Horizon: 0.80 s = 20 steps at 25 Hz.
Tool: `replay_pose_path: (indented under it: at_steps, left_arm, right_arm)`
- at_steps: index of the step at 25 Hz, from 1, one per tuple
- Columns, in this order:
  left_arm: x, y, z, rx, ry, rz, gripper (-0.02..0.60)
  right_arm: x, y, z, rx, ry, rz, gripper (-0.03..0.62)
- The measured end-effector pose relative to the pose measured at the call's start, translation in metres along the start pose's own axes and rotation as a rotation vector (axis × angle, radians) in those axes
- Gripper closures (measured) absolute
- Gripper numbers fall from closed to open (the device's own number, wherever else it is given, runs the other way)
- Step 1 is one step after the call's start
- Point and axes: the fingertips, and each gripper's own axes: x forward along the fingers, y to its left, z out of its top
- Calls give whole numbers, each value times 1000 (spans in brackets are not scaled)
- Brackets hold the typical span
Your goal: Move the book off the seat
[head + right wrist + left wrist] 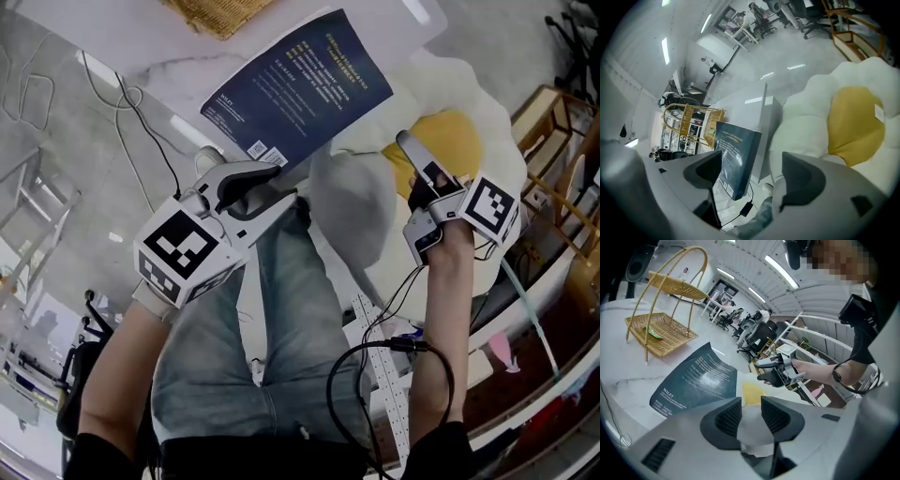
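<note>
A wicker basket (661, 333) stands on the white table (628, 376) at upper left. Black office chairs (752, 336) crowd the middle background, well apart.

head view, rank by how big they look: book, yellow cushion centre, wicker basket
1. book
2. yellow cushion centre, partly hidden
3. wicker basket, cut off by the frame edge, so only its visible part is ranked

The book (298, 89), dark blue with pale print on its cover, is lying flat and closed on the white marbled table (169, 47). The seat (448, 141), a cream petal-shaped cushion with a yellow centre, is sitting just beside its near corner.
</note>
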Motion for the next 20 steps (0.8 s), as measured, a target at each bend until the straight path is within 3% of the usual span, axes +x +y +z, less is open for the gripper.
replay_pose_path:
  at_steps: [11,16,20]
  left_arm:
    - [17,-39,16,138,73,-106,471]
    - [14,-62,28,185,82,-158,471]
    - [6,-86,44,223,65,-189,471]
  right_arm:
    - [-53,16,-23,26,-142,93,210]
    - [-84,52,-37,-72,-195,130,215]
    - [-109,77,-47,-189,-215,94,263]
